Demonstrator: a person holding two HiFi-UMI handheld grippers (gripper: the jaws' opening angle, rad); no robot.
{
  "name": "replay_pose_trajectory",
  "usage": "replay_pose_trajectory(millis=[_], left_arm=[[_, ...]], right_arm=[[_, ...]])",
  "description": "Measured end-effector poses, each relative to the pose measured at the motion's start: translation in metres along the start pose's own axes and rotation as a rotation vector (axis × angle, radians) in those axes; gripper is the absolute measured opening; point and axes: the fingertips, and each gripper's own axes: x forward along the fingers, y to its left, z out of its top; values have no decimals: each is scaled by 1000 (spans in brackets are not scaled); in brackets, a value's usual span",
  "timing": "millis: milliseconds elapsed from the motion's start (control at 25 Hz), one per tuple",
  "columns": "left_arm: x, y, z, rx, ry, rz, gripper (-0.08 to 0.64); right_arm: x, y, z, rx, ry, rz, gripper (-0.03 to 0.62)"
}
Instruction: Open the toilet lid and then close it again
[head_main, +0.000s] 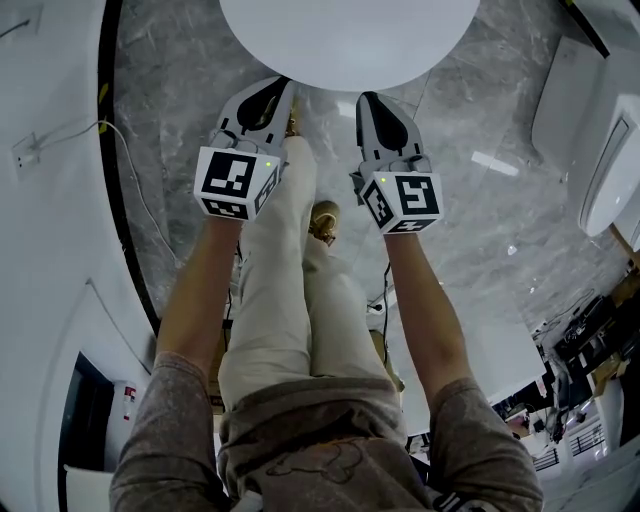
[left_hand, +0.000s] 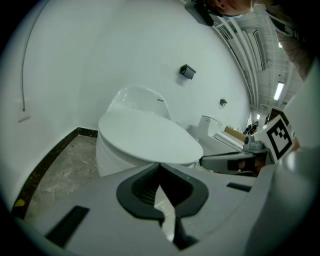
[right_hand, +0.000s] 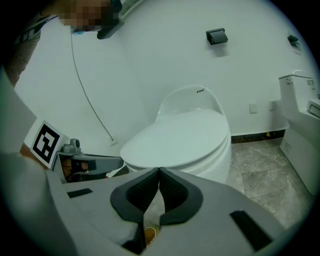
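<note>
Grey marble floor (head_main: 470, 230) and a white wall (left_hand: 100, 50) surround the white toilet (right_hand: 220, 160), whose toilet lid (head_main: 348, 40) lies shut over the bowl. Both the left gripper (head_main: 277, 88) and the right gripper (head_main: 367, 100) hover side by side close to the lid's front edge, each with jaws pressed together, holding nothing

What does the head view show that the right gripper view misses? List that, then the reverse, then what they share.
Head view only: the person's right forearm and the marker cube of the right gripper.
Right gripper view only: the black wall fixture and the toilet bowl under the lid.
Both: the closed toilet lid, the left gripper, and the right gripper, its jaws shut on nothing.
</note>
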Motion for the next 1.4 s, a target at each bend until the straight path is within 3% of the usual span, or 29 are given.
replay_pose_trajectory(millis=[200,440,880,1200,1400], left_arm=[[-14,-8,26,-9,3,1,9],[-39,-21,84,-14,-16,-10,9],[-53,-35,241,-7,-56,-43,9],[-28,-36,356,75,-70,-126,9],[-2,-32,410,103,-75,-131,9]], right_arm=[[-13,9,26,2,-6,4,26],[-37,23,82,6,-28,-1,26],[-56,28,235,23,-84,-64,26],[-46,7,349,17,-144,-136,26],[-30,-12,403,22,-174,-150,26]])
